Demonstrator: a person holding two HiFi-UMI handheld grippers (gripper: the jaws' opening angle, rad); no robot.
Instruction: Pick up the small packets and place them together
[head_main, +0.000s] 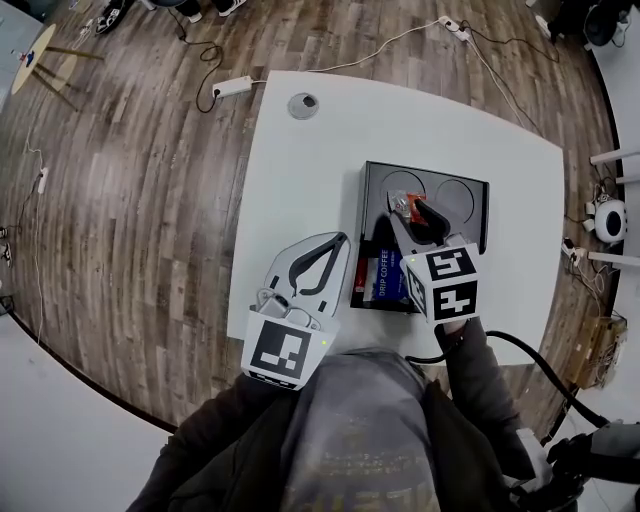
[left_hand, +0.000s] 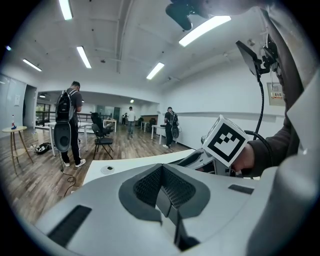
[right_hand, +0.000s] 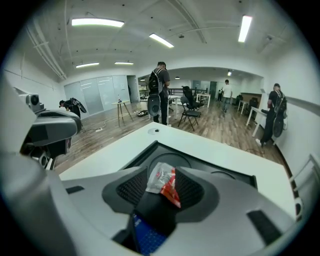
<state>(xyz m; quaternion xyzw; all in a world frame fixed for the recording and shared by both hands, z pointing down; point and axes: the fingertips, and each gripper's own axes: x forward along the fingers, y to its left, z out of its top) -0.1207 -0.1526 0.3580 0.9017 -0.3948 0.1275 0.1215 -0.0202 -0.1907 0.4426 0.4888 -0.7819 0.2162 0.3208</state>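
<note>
Over the tray (head_main: 374, 196), right gripper (head_main: 418, 212) tilts down (packet (right_hand: 161, 179) between fingers (right_hand: 194, 188)).

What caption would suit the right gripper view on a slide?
Small red-and-white packet between the parted jaws of the right gripper, above a black tray on a white table.

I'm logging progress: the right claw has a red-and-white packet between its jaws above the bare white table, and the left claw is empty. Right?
Not quite: the head view shows the right claw, red-and-white packet between its jaws, above the black tray on the white table, not its bare top. The left claw is empty.
</note>
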